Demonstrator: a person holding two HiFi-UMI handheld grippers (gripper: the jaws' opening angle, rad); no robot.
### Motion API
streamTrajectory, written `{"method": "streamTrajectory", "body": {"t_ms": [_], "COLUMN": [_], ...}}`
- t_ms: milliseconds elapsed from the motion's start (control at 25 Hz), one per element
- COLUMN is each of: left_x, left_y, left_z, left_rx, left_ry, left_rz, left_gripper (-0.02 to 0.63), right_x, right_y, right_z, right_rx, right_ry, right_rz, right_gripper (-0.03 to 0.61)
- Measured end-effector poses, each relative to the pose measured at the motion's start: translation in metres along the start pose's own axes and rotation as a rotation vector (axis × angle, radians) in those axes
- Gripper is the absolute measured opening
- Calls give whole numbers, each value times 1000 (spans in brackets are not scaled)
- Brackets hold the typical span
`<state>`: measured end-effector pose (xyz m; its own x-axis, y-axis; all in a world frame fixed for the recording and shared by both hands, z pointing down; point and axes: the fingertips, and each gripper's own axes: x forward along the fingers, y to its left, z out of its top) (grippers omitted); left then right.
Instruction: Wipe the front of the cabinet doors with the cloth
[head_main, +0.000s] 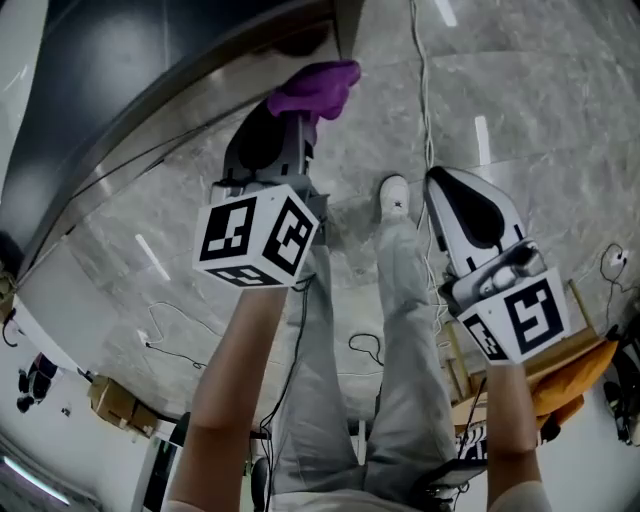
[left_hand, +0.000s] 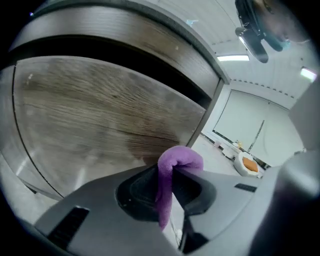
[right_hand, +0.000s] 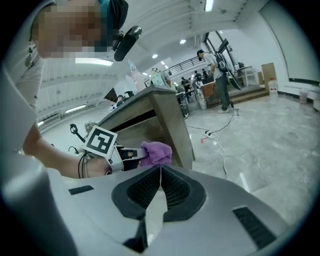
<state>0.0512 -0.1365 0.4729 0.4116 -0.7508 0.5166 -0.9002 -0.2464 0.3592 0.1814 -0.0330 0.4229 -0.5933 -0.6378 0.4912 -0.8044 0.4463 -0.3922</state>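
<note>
The fingers of the left gripper are clamping the purple cloth between their dark pads. A fold of it is bulging up past the tips and a tail is hanging down through the gap. The fingers of the right gripper are pressing together, ribbed pad against ribbed pad, and are gripping nothing.

In the head view the person's bare left forearm is reaching forward and down. The right gripper is hanging well apart to the right, pointing at the floor. The grey trouser legs and a white shoe are showing between the two grippers.

Just beyond the left gripper's tips, the bunched end of the cloth is sitting low against the wood-grain cabinet door, near the door's right edge. Whether it is actually touching the wood is not showing clearly. The right gripper view is catching the same grasp from the side: the cloth is sitting at the front of the cabinet, just beside its corner.

Further out, a white cable is trailing over the grey marble floor past the shoe. Far back in the hall, people are standing among desks
</note>
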Motion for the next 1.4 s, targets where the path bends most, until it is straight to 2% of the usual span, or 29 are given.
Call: {"method": "streamTrajectory", "body": {"t_ms": [200,320,440,640,1080,1400], "left_x": [26,28,18,-10,-85,-118], "left_y": [-5,9,28,76,218,278], "left_z": [-2,-3,-4,-4,-4,-1], "left_rx": [-44,-74,-61,-59,-75,-62], "left_ry": [13,8,10,12,10,22], "left_rz": [10,38,63,128,274,337], "left_gripper": [60,60,60,60,60,60], "right_x": [-13,-13,-8,16,76,102], "right_y": [-20,-25,-18,12,110,145], "right_z": [-14,-21,-22,-15,-29,-24], "right_rx": [33,40,33,1,-57,-59], "right_ry": [0,3,4,12,60,55], "right_rz": [-28,-40,-35,2,103,119], "right_gripper": [29,29,29,29,29,29]}}
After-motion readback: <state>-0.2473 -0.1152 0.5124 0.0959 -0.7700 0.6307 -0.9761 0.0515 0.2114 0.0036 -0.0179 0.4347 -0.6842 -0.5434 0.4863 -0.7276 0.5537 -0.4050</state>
